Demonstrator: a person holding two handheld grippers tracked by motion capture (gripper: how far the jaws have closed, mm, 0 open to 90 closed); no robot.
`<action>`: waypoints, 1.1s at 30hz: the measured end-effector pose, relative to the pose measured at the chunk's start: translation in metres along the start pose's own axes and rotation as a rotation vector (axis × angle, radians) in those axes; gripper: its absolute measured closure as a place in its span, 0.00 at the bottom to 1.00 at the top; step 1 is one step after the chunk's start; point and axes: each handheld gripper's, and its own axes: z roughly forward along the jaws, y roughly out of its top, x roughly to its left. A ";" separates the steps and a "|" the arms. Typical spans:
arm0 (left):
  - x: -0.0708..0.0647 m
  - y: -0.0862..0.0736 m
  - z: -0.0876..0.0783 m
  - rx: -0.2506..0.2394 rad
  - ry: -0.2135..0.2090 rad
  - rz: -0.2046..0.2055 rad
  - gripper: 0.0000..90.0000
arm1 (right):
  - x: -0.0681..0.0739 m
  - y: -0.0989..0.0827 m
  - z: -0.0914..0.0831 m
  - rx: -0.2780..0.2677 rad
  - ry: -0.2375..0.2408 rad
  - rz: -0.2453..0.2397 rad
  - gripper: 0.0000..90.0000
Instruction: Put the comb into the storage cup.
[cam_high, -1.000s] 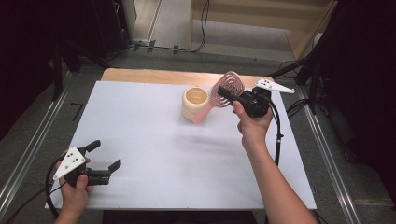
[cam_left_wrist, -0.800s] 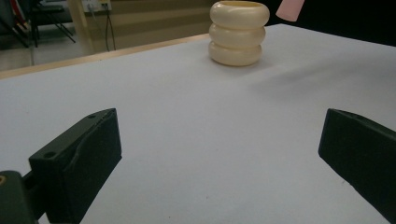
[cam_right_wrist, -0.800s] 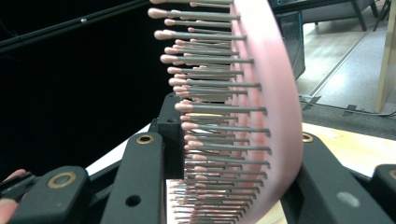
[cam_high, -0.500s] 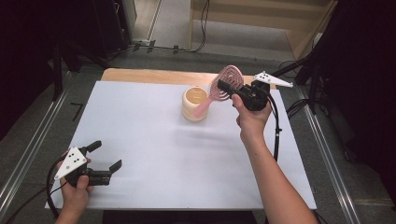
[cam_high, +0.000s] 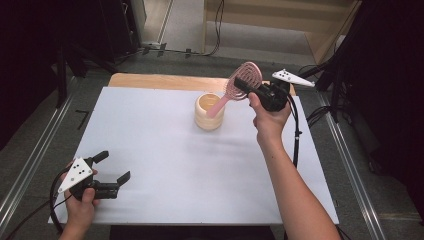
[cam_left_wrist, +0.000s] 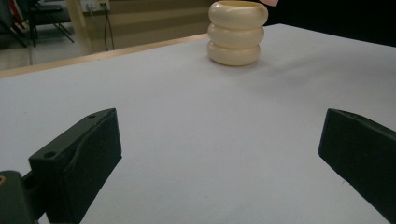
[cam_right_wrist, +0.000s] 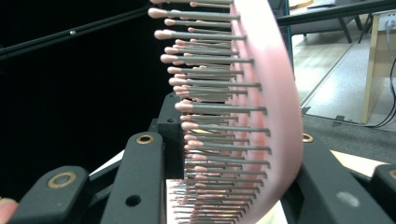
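A pink hairbrush (cam_high: 248, 76) hangs tilted over the far middle of the table, and my right gripper (cam_high: 241, 84) is shut on its head. In the right gripper view the brush (cam_right_wrist: 264, 93) stands between the jaws of the right gripper (cam_right_wrist: 233, 158), bristles toward the left jaw. The handle slants down to the mouth of a cream ribbed cup (cam_high: 208, 119). Its tip shows just over the rim of the cup (cam_left_wrist: 237, 35) in the left gripper view. My left gripper (cam_high: 114, 166) rests open near the front left corner, and nothing lies between the jaws of the left gripper (cam_left_wrist: 219, 140).
A white sheet (cam_high: 165, 165) covers the table, with a wooden strip (cam_high: 150, 80) along its far edge. Metal rails (cam_high: 30, 165) run down both sides. The right gripper's cable (cam_high: 296, 135) hangs beside the forearm.
The right gripper has carried the brush slightly up and to the right, so the head sits higher and the handle tip is near the cup's rim. The left gripper has stayed put.
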 end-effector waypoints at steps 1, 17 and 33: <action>0.000 0.000 0.000 0.001 0.000 0.000 0.00 | 0.000 0.001 0.001 0.000 -0.002 -0.002 0.69; -0.001 0.000 0.001 0.004 0.002 0.010 0.00 | -0.005 0.008 0.013 -0.027 -0.016 -0.027 0.69; -0.001 0.000 0.000 0.004 0.001 0.010 0.00 | -0.016 0.010 0.024 -0.022 -0.061 -0.015 0.69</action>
